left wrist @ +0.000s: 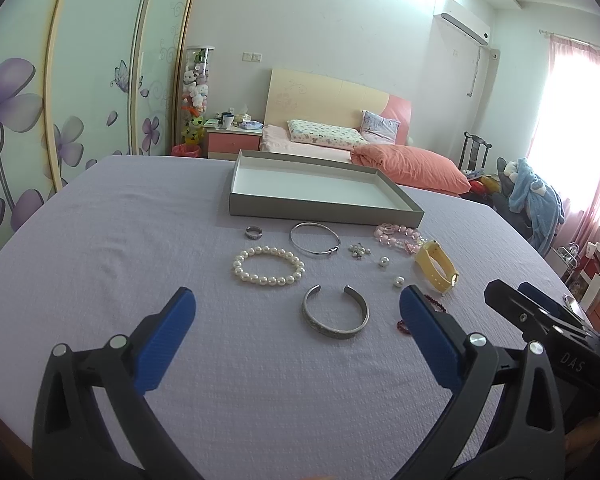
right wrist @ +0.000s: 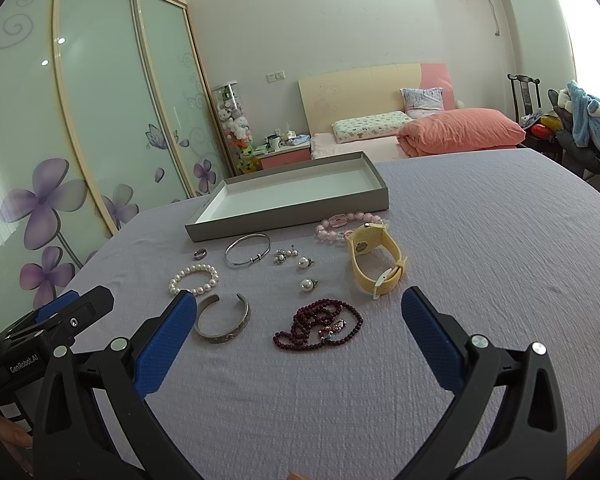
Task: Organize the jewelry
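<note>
On lilac cloth, jewelry lies loose before the empty grey cardboard tray (right wrist: 300, 204). Left gripper (left wrist: 296, 308) and right gripper (right wrist: 300, 308) both gape, holding nothing. Risk: dark-red bead strand (right wrist: 320, 324) snagging; small pearl earrings (right wrist: 308, 284) rolling off when pinched.

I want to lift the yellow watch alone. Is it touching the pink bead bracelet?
Cannot tell. In the right wrist view the yellow watch overlaps the pink bead bracelet at its face; in the left wrist view they also meet, but no view shows contact or gap plainly.

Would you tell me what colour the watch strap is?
Pale yellow; the watch shows best in the right wrist view.
</note>
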